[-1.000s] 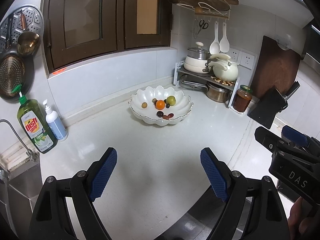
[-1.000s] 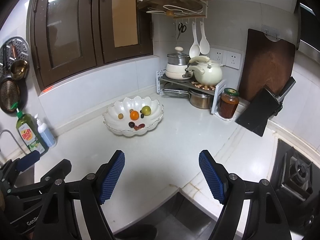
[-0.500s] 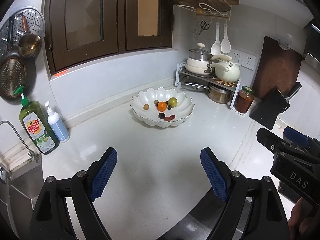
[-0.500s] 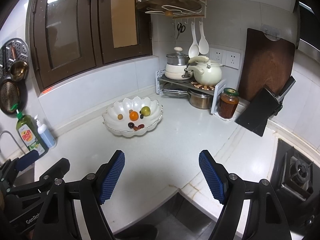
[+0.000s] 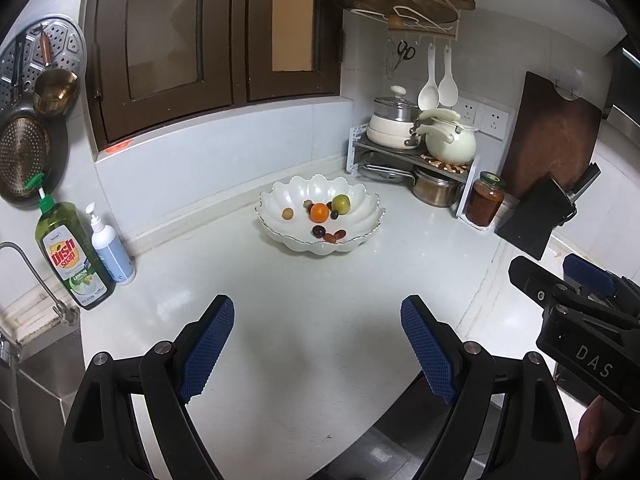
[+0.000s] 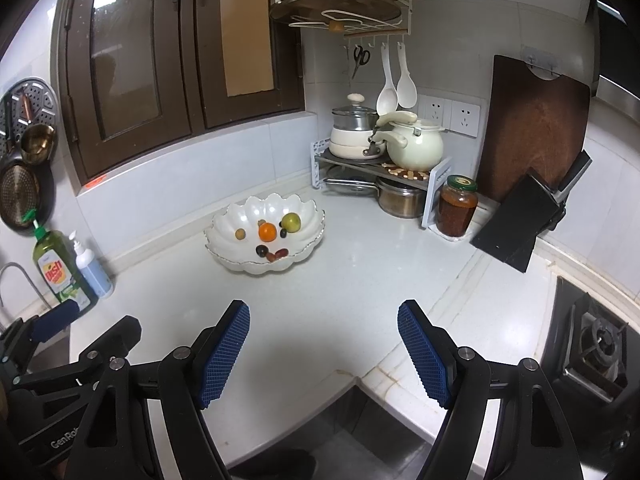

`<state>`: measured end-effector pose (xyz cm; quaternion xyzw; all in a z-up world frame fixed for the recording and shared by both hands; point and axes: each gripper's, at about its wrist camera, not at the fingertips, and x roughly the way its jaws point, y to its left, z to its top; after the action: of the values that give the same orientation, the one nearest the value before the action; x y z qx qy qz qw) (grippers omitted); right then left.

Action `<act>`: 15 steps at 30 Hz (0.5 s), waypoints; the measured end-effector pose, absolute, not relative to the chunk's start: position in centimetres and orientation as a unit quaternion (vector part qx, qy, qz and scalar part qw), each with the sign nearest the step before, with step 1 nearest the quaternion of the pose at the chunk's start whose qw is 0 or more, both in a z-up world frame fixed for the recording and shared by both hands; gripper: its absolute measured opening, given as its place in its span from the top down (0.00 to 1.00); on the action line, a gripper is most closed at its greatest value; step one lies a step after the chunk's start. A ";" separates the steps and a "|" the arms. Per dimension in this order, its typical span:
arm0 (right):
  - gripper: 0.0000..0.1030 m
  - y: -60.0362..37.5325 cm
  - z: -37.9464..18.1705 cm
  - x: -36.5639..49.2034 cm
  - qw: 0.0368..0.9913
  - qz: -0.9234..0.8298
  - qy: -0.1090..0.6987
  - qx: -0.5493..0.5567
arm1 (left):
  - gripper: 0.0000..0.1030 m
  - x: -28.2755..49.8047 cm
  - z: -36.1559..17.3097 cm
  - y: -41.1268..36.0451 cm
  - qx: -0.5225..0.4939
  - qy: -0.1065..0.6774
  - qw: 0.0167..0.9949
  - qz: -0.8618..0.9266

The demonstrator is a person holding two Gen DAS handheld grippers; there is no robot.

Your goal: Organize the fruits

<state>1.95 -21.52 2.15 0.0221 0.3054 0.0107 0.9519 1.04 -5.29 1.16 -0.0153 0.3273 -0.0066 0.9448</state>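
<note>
A white scalloped bowl [image 5: 360, 236] [image 6: 236, 220] stands near the back of the white counter. In it lie an orange [image 5: 319, 211] [image 6: 267, 232], a green fruit [image 5: 341, 203] [image 6: 291, 222], a small tan fruit [image 5: 287, 213] and some dark and red small fruits [image 5: 329, 233] [image 6: 272, 253]. My left gripper [image 5: 318, 350] hangs open over the counter's front part, well short of the bowl, with nothing between its blue pads. Beside it, my right gripper [image 6: 323, 354] is open and empty too. Each gripper shows at the edge of the other's view.
A dish soap bottle [image 5: 72, 256] and a pump bottle [image 5: 110, 250] stand at the left by the sink tap [image 5: 28, 276]. A pot rack [image 5: 416, 152], a jar [image 5: 485, 200], a cutting board [image 5: 554, 136] and a knife block [image 5: 540, 216] fill the back right corner. A stove [image 6: 592, 344] lies at the right.
</note>
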 end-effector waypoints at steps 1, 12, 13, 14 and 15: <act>0.25 -21.5 2.1 1.9 0.952 0.010 0.306 0.023 | 0.17 1.1 1.1 -5.3 -0.015 0.328 0.945 -0.007; 0.25 -21.8 2.0 2.1 0.951 0.009 0.307 0.025 | 0.17 1.0 1.1 -5.5 -0.016 0.327 0.945 -0.007; 0.25 -21.9 2.1 2.1 0.951 0.010 0.307 0.025 | 0.17 1.1 1.2 -5.6 -0.015 0.327 0.945 -0.007; 0.25 -21.9 2.1 2.0 0.951 0.010 0.307 0.025 | 0.17 1.1 1.2 -5.6 -0.015 0.327 0.945 -0.007; 0.25 -21.9 2.1 2.0 0.951 0.010 0.307 0.025 | 0.17 1.1 1.2 -5.6 -0.016 0.326 0.945 -0.007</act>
<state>2.03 -21.87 2.07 0.0252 0.3068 0.0103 0.9514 1.09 -5.60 1.21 -0.0158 0.3264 -0.0075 0.9451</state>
